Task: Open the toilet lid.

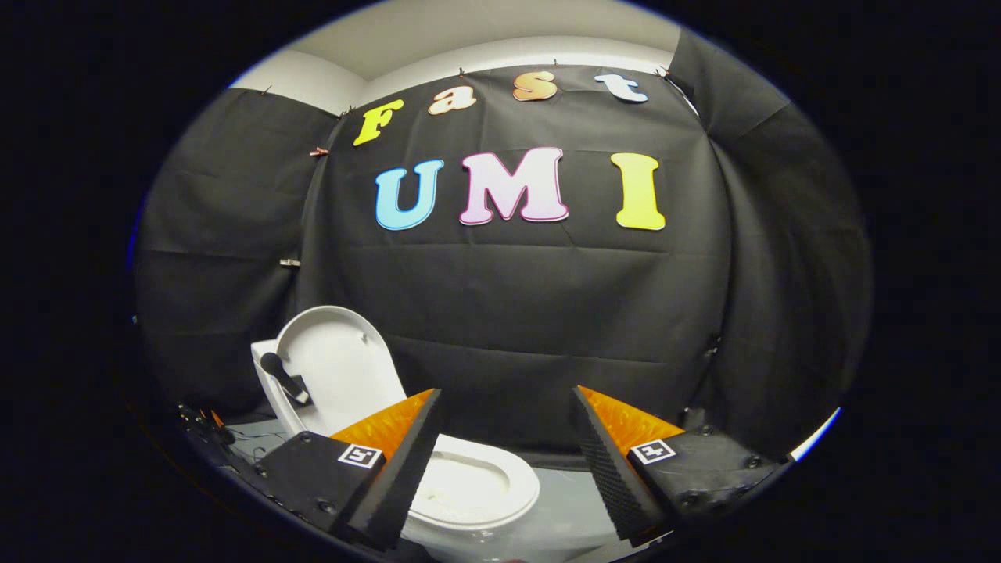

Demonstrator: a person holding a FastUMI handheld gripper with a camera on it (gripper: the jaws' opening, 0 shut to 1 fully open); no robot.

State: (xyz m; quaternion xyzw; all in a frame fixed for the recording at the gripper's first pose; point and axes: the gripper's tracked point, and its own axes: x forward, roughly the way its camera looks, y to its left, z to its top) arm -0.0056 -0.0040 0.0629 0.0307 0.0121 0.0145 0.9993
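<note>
The gripper [504, 399] hangs above the toilet with its jaws spread wide, a broad gap between the two fingers [407, 453], and nothing held or touched by either. Through that gap the black cloth wall [508, 313] of the booth shows, and lower down the grey floor [559, 500].

The toilet lid [336, 367] already stands raised, upright and leaning back a little, its white inner face turned toward the camera. It lies beyond the left finger, at about ten o'clock from that finger's tip, and well apart from the right finger. A dark handle-like piece [283, 377] sits against the lid's left side; what it is cannot be told.

The toilet seat [485, 485] lies down flat on the bowl, its white ring showing just past the left finger at about four o'clock from its tip, partly hidden behind that finger. The bowl's opening shows pale inside the ring.

At about nine o'clock from the left finger, low by the floor, some dark cables and small fittings [207, 426] lie, too small to tell apart.
</note>
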